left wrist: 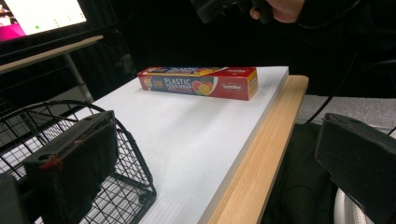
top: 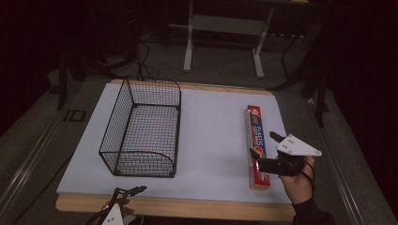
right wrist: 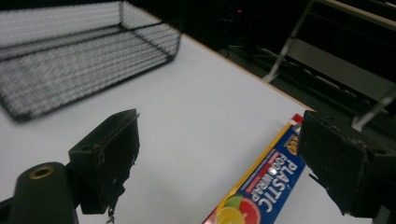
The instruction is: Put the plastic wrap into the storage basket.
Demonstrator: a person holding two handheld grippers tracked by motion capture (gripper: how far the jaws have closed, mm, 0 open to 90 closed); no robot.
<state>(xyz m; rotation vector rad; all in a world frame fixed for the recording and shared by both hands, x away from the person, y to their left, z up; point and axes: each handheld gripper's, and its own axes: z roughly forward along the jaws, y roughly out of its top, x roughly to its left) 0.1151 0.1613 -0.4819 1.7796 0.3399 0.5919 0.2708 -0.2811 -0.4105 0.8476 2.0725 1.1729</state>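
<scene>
Right gripper (top: 264, 144), jaws wide and empty, hovers over the plastic wrap box (top: 256, 140) running lengthwise at frame right; left gripper (top: 132, 191), open and empty, lower left

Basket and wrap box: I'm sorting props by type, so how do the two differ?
The wire basket is black open mesh and empty; the plastic wrap box is closed, printed red cardboard. The basket is wide and tall, the box long, slim and low. The basket sits on the table's left, the box near the right edge under the open right gripper. Both rest on the white board.
</scene>
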